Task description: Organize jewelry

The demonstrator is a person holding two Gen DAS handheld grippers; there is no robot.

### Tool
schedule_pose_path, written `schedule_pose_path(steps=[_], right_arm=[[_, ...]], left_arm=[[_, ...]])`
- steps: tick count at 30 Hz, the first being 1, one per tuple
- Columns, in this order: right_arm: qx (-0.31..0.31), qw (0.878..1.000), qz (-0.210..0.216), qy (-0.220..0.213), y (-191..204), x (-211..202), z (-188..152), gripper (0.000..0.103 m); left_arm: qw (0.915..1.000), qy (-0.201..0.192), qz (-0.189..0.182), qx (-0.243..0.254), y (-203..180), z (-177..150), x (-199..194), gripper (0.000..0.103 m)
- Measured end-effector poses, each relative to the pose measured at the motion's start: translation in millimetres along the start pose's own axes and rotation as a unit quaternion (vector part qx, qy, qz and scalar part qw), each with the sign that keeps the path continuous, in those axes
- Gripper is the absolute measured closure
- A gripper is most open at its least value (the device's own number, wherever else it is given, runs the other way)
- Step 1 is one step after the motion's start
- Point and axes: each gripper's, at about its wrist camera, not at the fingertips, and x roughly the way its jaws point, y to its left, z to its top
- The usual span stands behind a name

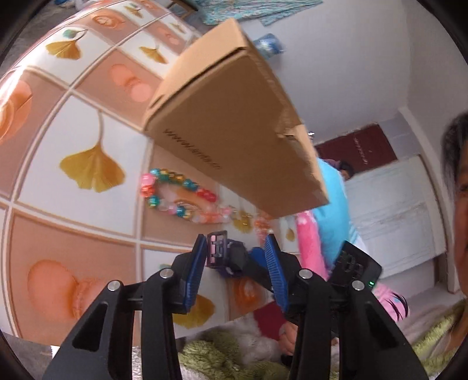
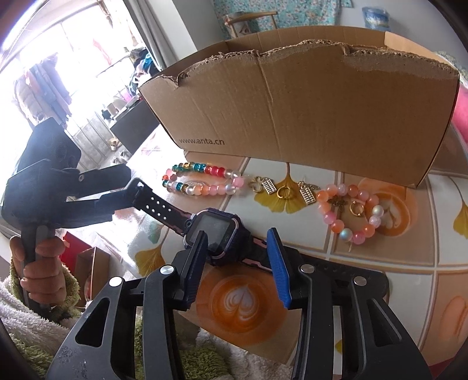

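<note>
**Evidently a two-handed lift: watch held at both ends**

Both tools share one load. The right hand-held gripper is clamped on the watch at its face, while the left hand-held gripper pinches the strap's buckle end, so the band hangs taut above the tabletop. Just beyond wait the bead bracelets and the cardboard box, probably where the jewelry is headed.

Patterned tablecloth; chair and curtain behind.

cardboard box interior hidden, watch strap end behind right tongs
</note>
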Motion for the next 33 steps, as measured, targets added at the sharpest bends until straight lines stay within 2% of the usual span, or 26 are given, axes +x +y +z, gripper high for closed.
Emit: schedule_pose_path(steps=[1,2,6,8,10,11,12,14,18,24,26,33], right_arm=[[0.0,1.0,0.001,0.0,-1,-1,0,0.064],[0.001,1.0,0.002,-0.001,-2,-3,-1,0.064],[0.004,1.0,0.006,-0.003,-4,-7,-3,0.064],[0.003,1.0,0.005,-0.004,-4,-8,-3,0.064],[0.002,1.0,0.006,-0.005,-6,-10,-4,0.064],[0.003,1.0,0.007,-0.005,-5,-10,-4,0.064],[0.003,1.0,0.008,-0.005,-6,-11,-4,0.064],[0.004,1.0,0.008,-0.005,-5,-11,-4,0.064],[0.002,1.0,0.004,-0.006,-5,-13,-4,0.064],[0.0,1.0,-0.004,-0.006,0,-12,-4,0.064],[-0.004,1.0,-0.008,-0.006,4,-12,-6,0.064],[0.01,1.0,-0.003,-0.001,8,-17,-12,0.064]], left_arm=[[0.9995,0.006,0.032,0.001,2,-1,4,0.064],[0.9988,0.009,0.049,0.003,2,-2,7,0.064],[0.9979,0.008,0.06,0.021,-5,-5,11,0.064],[0.996,0.004,0.079,0.04,-12,-4,14,0.064],[0.9911,0.001,0.115,0.067,-21,-5,19,0.068],[0.9877,0.001,0.135,0.078,-22,-5,21,0.072],[0.9821,0.002,0.164,0.092,-26,-6,24,0.079],[0.9695,-0.003,0.213,0.121,-33,-9,31,0.087],[0.9436,-0.009,0.278,0.18,-49,-17,37,0.092],[0.9123,-0.012,0.332,0.239,-62,-27,48,0.094],[0.905,-0.016,0.341,0.254,-68,-30,51,0.094],[0.8907,-0.018,0.365,0.271,-71,-42,59,0.094]])
